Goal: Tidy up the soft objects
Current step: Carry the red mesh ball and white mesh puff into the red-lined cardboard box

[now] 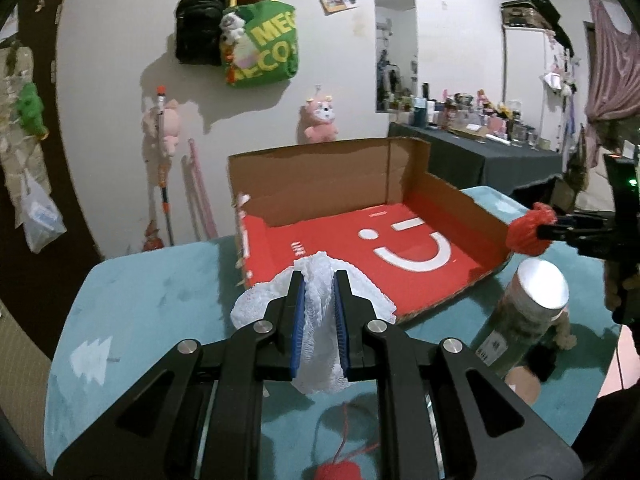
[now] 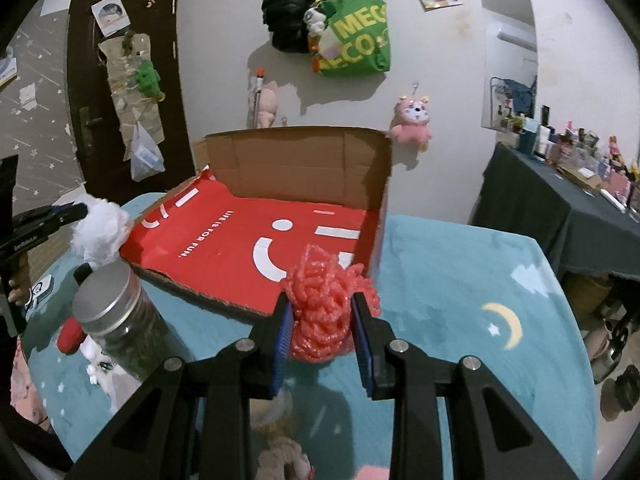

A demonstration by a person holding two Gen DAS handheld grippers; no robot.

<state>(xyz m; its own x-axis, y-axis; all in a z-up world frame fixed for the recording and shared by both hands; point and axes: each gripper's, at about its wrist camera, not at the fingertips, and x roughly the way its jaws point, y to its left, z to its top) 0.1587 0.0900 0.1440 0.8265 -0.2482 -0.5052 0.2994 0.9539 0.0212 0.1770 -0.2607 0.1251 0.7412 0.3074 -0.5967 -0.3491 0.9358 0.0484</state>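
Observation:
My left gripper (image 1: pixel 319 276) is shut on a white mesh bath puff (image 1: pixel 320 320), held above the teal table just before the near edge of an open cardboard box with a red inside (image 1: pixel 360 256). My right gripper (image 2: pixel 320 300) is shut on a red mesh puff (image 2: pixel 328 312), held near the box's (image 2: pixel 248 248) front right corner. Each gripper shows in the other's view: the red puff (image 1: pixel 528 234) at the right of the box, the white puff (image 2: pixel 100 232) at its left. A red yarn ball (image 1: pixel 338 472) with a loose thread lies on the table below my left gripper.
A glass jar with a metal lid (image 1: pixel 528 312) (image 2: pixel 116 320) stands on the teal table (image 2: pixel 460 300) in front of the box, with small plush toys (image 2: pixel 96 352) beside it. A dark cluttered side table (image 2: pixel 560 208) stands at the right. Bags and plush toys hang on the wall.

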